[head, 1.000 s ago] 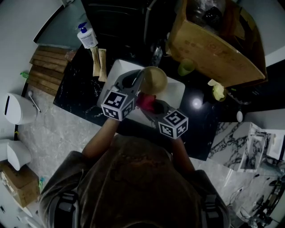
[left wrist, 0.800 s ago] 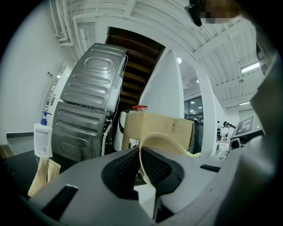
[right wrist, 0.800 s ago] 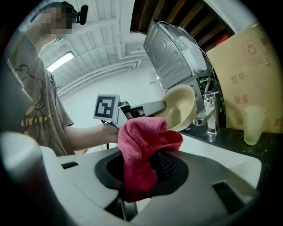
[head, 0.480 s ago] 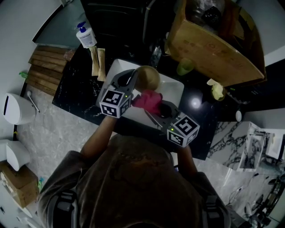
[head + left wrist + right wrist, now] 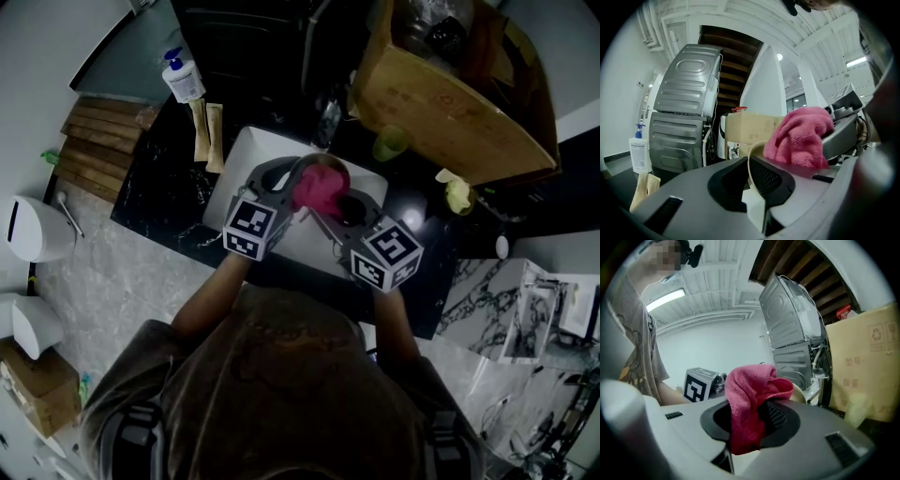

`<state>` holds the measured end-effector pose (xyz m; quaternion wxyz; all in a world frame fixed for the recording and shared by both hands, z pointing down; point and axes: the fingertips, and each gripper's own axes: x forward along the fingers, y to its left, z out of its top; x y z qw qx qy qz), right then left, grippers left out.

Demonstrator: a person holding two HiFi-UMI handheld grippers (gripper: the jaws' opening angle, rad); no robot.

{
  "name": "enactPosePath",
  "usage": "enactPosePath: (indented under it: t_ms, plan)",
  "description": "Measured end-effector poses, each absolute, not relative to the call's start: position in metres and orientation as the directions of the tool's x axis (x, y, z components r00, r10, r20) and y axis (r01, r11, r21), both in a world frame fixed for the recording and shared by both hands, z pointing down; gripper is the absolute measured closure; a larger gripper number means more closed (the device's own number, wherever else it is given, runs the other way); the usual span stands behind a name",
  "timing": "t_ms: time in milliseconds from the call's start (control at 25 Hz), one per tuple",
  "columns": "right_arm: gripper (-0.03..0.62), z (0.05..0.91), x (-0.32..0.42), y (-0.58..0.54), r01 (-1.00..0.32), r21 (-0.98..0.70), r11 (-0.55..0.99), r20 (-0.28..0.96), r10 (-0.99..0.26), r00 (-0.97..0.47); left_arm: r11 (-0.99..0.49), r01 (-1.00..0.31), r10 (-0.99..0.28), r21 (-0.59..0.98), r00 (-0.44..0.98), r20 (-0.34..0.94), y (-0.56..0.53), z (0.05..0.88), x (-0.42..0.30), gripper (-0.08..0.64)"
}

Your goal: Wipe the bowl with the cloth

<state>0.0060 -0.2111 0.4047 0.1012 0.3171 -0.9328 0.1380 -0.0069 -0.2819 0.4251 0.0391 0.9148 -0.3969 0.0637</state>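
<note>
The wiping step looks to be under way. The left gripper (image 5: 753, 185) has its jaws closed on the rim of the bowl (image 5: 750, 163). The thin cream edge runs up between the two jaws in the left gripper view, so the bowl is held on edge just ahead of that gripper's tips.

The right gripper (image 5: 749, 423) pinches the pink cloth (image 5: 749, 397). A fold hangs down between its jaws, and the rest bunches up just past the tips.

From the head view, the cloth (image 5: 317, 190) lies against the bowl's open side, between the two grippers and above the white basin (image 5: 246, 155). Contact looks likely, though how firmly the cloth presses cannot be told. In the right gripper view a sliver of the bowl's pale edge peeks out just behind the cloth.

The next move probably calls for the right gripper to sweep the bunched cloth around the bowl's inner wall, keeping it pressed in. The left gripper meanwhile needs to hold the rim steady against that push, and perhaps turn the bowl so that unwiped parts come under the cloth. The pinch on the thin rim is narrow, so hard pressure could twist the bowl in the jaws.
</note>
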Motion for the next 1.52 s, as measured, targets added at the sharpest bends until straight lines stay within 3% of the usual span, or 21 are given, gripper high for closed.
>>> enactPosePath:
  t_ms: [880, 1520]
  plan:
    - [0.483, 0.439, 0.028, -0.254, -0.795, -0.052, 0.605, 0.404, -0.715, -0.570, -0.668, -0.738, -0.742, -0.098, 0.649, 0.169, -0.270, 0.425, -0.001, 0.532]
    - [0.483, 0.482, 0.041, -0.239, -0.823, -0.103, 0.559, 0.535, -0.666, -0.520, -0.636, -0.759, -0.770, -0.140, 0.612, 0.180, -0.273, 0.429, -0.008, 0.525]
